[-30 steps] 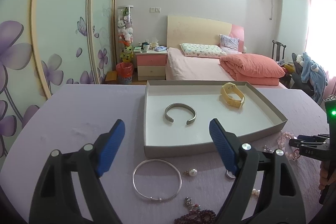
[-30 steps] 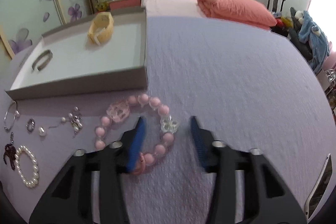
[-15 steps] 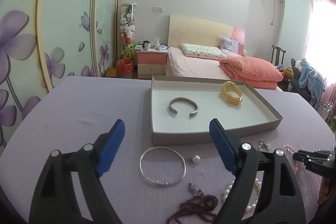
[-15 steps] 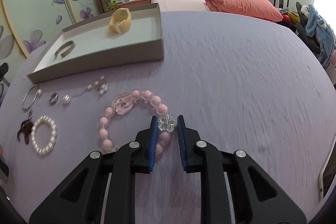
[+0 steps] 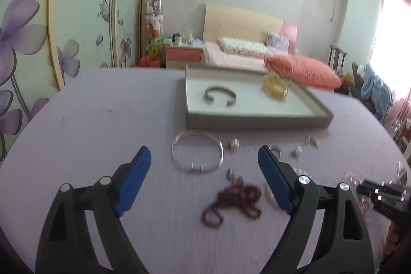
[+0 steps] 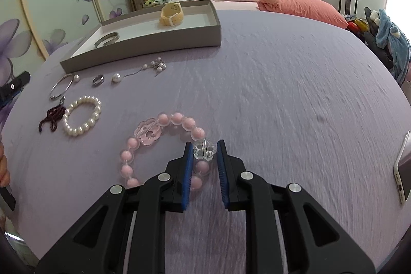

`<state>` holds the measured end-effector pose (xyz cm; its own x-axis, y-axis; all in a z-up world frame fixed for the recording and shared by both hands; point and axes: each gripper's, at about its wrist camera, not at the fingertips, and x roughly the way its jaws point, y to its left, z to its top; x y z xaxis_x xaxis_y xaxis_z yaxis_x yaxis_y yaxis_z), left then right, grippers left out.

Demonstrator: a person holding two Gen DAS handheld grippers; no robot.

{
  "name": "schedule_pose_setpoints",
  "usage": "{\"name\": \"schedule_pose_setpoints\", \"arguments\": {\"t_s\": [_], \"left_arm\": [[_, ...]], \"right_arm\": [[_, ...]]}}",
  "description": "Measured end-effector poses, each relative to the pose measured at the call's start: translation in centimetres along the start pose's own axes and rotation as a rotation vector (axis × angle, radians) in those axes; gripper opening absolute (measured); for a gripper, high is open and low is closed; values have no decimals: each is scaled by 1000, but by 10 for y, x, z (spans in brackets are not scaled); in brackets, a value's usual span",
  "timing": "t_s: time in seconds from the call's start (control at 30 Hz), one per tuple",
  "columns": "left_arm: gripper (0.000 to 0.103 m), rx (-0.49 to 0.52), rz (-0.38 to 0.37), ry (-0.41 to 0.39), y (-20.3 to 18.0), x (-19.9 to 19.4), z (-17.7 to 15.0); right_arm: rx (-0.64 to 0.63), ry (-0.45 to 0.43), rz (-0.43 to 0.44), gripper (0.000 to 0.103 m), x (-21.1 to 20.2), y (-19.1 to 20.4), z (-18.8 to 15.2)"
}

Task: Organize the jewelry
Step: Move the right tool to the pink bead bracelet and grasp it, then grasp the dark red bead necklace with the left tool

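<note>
Pink bead bracelet [image 6: 164, 143] lies on the lavender table [image 6: 282, 84]; we see the right claw [image 6: 204, 158] closed on its clear bead. Left claw [image 5: 204, 171] hangs wide open above the silver bangle [image 5: 197, 154] and dark red necklace [image 5: 232, 202]. Tray [image 6: 143, 53] holds a cuff [image 6: 107, 39] and a yellow bracelet [image 6: 171, 14].

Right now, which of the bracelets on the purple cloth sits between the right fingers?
The pink bead bracelet: its clear flower bead lies between the right gripper fingers. The white pearl bracelet and thin silver bangle lie far left, untouched.
</note>
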<state>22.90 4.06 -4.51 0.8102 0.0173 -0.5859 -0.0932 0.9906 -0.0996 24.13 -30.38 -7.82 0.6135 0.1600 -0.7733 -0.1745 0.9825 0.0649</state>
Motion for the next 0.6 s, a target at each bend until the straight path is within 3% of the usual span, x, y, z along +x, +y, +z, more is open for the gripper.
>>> {"name": "schedule_pose_setpoints", "arguments": {"t_s": [0.23, 0.5, 0.6], "left_arm": [[83, 43, 4, 146, -16, 16, -21], [83, 108, 33, 231, -37, 34, -26], [75, 122, 48, 263, -43, 43, -26]], "right_arm": [[-5, -3, 7, 20, 0, 0, -2], [-7, -7, 11, 20, -1, 1, -4], [-5, -8, 14, 20, -1, 0, -5]]}}
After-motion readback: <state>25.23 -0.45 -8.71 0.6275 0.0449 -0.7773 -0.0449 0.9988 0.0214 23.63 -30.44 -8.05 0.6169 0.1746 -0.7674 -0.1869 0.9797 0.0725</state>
